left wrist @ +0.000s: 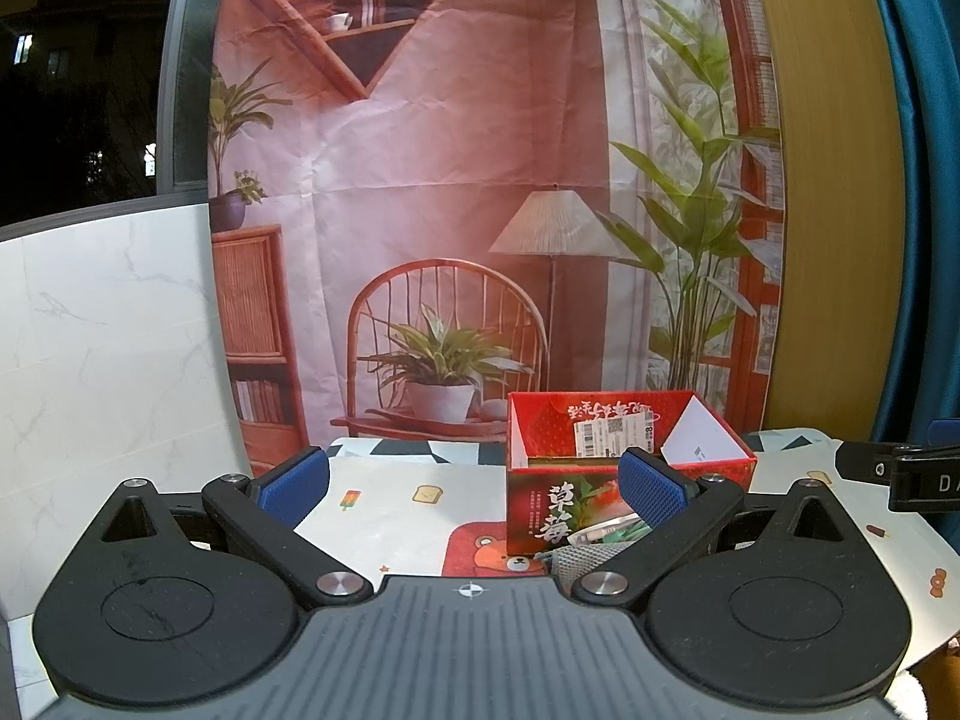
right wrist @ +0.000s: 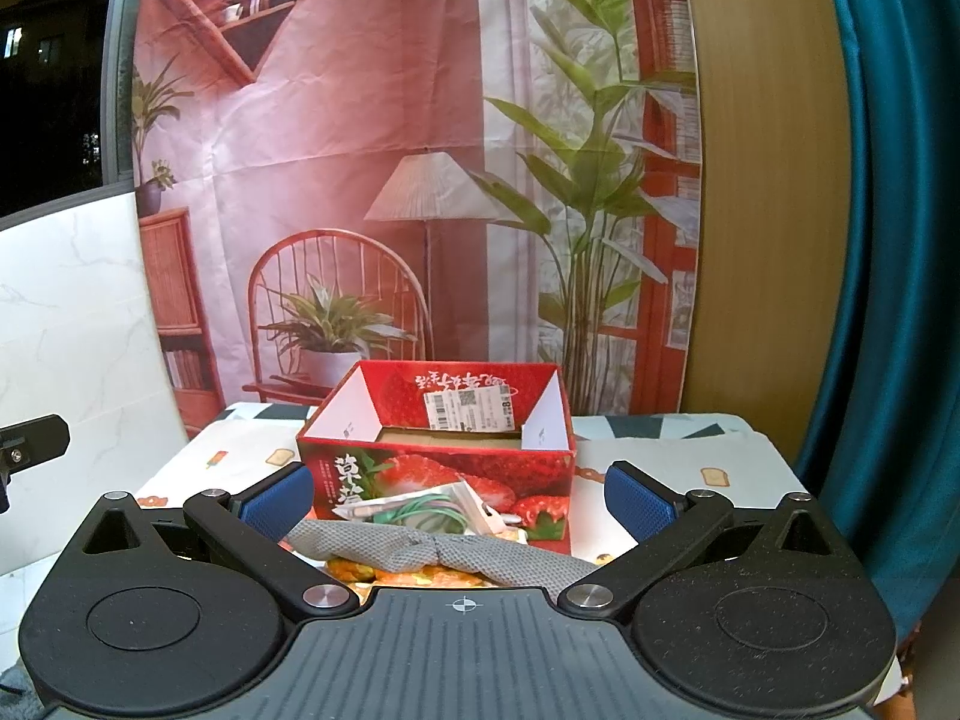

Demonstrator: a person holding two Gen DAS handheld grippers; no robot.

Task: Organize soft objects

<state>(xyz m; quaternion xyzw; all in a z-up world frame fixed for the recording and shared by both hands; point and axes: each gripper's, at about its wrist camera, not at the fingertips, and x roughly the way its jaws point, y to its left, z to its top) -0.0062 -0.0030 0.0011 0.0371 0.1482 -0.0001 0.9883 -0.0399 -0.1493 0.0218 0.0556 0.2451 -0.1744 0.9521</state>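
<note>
Patterned tablecloth (right wrist: 660, 450) bare beside strawberry box (right wrist: 438, 462) (open-topped), both hand-held grippers spread

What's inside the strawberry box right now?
The strawberry box shows bare white walls, a label on the back wall and a strip of brown floor. Its front wall hides most of the floor, so low items there cannot be ruled out.

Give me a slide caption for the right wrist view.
Open right tongs face grey cloth before empty strawberry box.

Black tool (right wrist: 459, 495), blue ribbed pads (right wrist: 636, 501), silver screws.
</note>
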